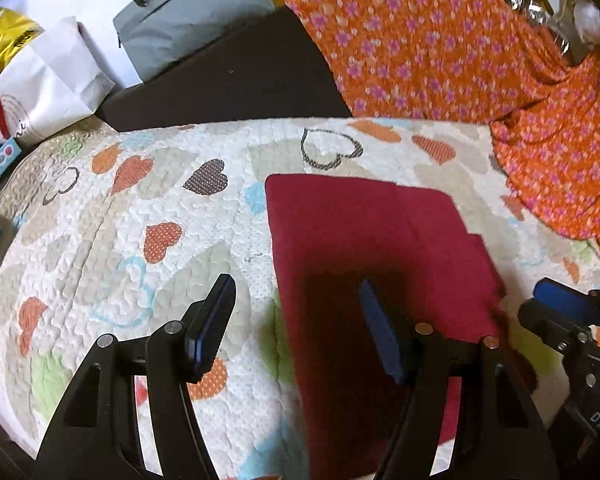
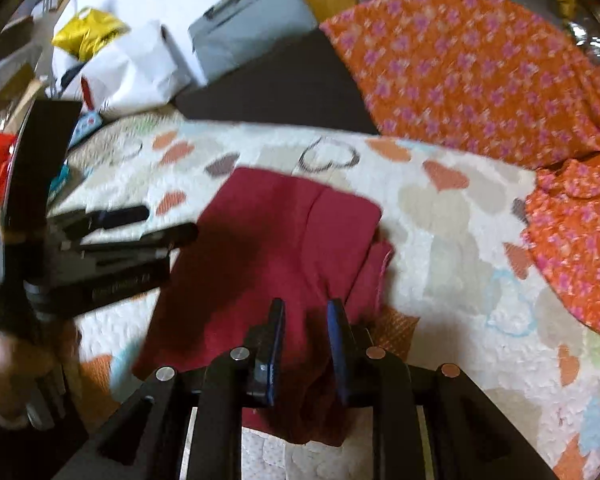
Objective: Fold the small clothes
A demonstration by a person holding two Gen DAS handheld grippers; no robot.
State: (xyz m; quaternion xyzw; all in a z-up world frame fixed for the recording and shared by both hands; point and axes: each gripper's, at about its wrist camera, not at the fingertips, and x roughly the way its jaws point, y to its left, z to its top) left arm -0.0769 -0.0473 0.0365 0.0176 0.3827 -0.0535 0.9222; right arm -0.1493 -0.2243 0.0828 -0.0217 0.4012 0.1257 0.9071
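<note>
We see a dark red cloth point(image 1: 376, 236) lying folded in a rough rectangle on the heart-print quilt point(image 1: 112, 216), right of the quilt's middle, with a narrower layer sticking out along its right edge. Our right gripper point(image 2: 306, 340) sits at the cloth's near edge with its jaws a narrow gap apart and red fabric bunched up between them; the blur keeps us from telling whether they actually pinch it. Our left gripper point(image 1: 296, 320) hangs over the cloth's near left edge, jaws spread wide, one finger above the quilt and the other above the red fabric, holding nothing. An orange flowered garment point(image 1: 452, 52) lies spread on the far right, draping onto the quilt's right side, well apart from the red cloth. A black pad point(image 1: 236, 84) lies along the quilt's far edge. Beyond it sit a grey bag point(image 1: 188, 12), a white paper bag point(image 1: 48, 84) and a yellow bag point(image 1: 4, 40).
</note>
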